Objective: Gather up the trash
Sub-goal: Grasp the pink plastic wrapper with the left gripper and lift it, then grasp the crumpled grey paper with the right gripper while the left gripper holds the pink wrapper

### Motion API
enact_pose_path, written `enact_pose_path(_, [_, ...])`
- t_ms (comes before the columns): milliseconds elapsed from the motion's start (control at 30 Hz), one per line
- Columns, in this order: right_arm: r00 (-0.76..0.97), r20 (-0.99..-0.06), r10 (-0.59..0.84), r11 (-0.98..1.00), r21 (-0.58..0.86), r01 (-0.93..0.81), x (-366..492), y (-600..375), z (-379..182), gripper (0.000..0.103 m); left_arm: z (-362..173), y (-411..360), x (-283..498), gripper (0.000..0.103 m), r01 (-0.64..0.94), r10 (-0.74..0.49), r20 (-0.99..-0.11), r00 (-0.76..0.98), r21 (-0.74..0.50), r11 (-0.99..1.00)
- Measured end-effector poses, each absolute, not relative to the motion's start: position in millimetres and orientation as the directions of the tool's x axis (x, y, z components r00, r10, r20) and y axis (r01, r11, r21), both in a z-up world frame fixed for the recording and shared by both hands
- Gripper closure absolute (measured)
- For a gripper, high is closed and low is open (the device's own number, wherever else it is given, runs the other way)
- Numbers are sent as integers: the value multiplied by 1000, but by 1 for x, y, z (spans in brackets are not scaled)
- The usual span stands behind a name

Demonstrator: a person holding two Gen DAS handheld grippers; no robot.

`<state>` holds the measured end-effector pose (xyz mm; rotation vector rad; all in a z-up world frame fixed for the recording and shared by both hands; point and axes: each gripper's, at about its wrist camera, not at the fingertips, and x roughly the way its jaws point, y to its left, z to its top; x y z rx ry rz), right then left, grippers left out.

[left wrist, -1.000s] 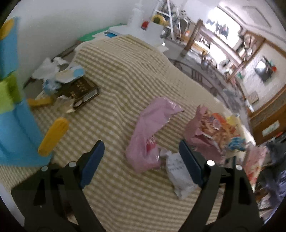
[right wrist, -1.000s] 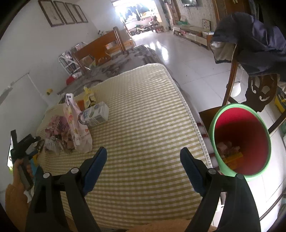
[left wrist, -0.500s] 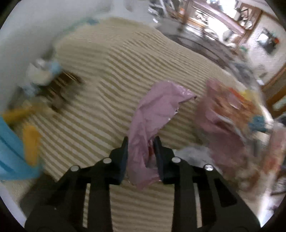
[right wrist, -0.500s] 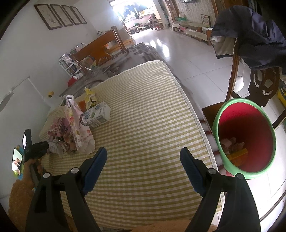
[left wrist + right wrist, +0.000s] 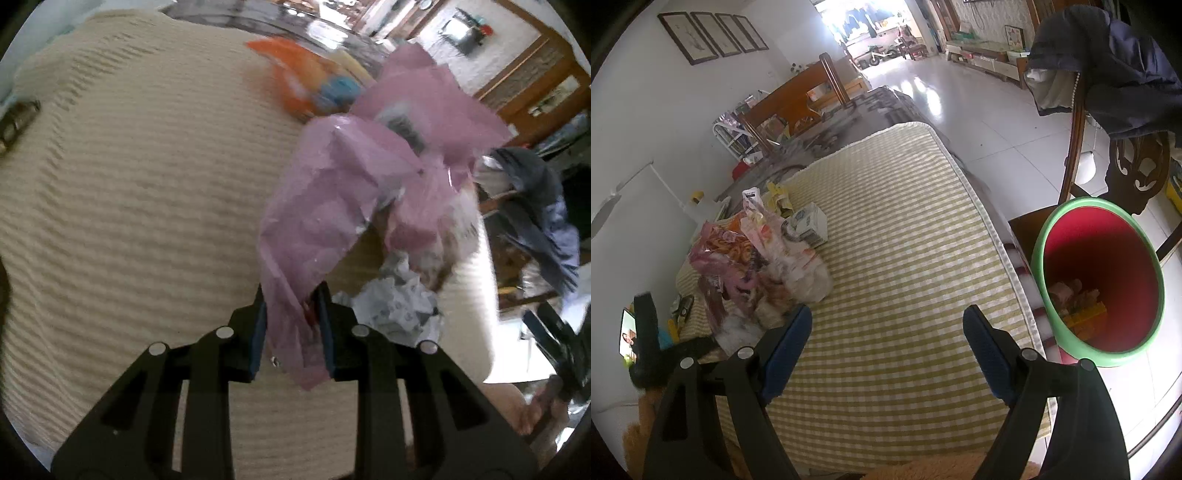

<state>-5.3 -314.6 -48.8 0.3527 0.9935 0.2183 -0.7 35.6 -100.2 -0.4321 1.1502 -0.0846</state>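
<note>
My left gripper is shut on a pink plastic wrapper and holds it above the checked tablecloth. Behind it lie a crumpled white paper and an orange snack bag, both blurred. In the right wrist view my right gripper is open and empty above the tablecloth. A heap of snack bags and a milk carton lie at the table's left. A green bin with a red inside stands right of the table, with some trash at its bottom.
A wooden chair with a dark jacket stands behind the bin. The left hand's gripper and its phone show at the left edge. A wooden bench and white tiled floor lie beyond the table.
My left gripper closed on the pink wrapper, lifted it off the cloth and swung right. The right gripper stayed open, drifting slightly over the table.
</note>
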Motion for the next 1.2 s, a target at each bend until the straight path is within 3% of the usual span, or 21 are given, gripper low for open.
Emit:
enact_pose_path(300, [494, -824, 275, 956, 289, -51, -5, -296, -50, 22, -83, 45, -21, 78, -191, -190, -823, 536, -338, 922])
enact_pose_path(733, [259, -839, 480, 852, 374, -366, -9, -159, -73, 18, -89, 53, -12, 75, -267, -183, -816, 549, -378, 886])
enact_pose_path(833, [226, -855, 466, 841, 349, -413, -12, -139, -81, 18, -90, 53, -10, 69, -271, -184, -818, 544, -379, 885])
enact_pose_path(1033, [208, -887, 412, 859, 302, -413, -6, -131, -99, 18, -91, 56, -10, 35, -296, -166, -818, 550, -377, 877])
enact_pose_path(1200, [231, -870, 435, 853, 316, -416, -11, -137, -91, 18, -94, 57, -9, 33, -299, -169, -824, 540, -376, 877])
